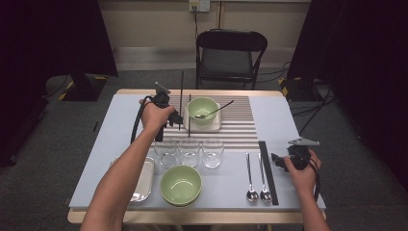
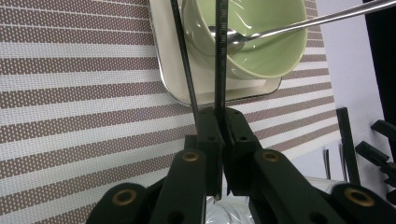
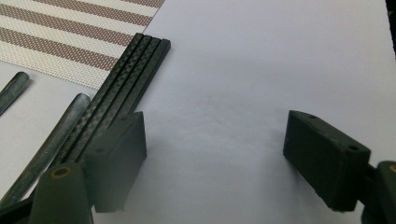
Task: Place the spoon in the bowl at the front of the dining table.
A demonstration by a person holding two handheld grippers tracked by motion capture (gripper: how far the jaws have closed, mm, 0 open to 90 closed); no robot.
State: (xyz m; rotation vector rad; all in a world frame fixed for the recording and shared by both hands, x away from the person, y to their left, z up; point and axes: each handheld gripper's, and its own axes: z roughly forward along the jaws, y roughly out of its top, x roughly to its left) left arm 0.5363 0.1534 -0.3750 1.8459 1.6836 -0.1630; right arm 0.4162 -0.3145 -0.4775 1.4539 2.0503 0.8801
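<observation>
The left hand-held gripper [image 2: 219, 126] clamps two black chopsticks [image 2: 221, 56] at the green bowl's [image 2: 261, 51] nine o'clock – tips cut off; the right hand-held gripper [image 3: 215, 144] gapes wide, holding nothing.

Black chopsticks [image 2: 219, 56], green bowl [image 1: 201, 108], brown-and-white striped placemat [image 1: 238, 127]

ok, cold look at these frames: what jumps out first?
The left gripper is clamped on a pair of black chopsticks, beside the green bowl with a spoon on the striped mat. The right gripper rests open by more chopsticks at the table's right.
</observation>
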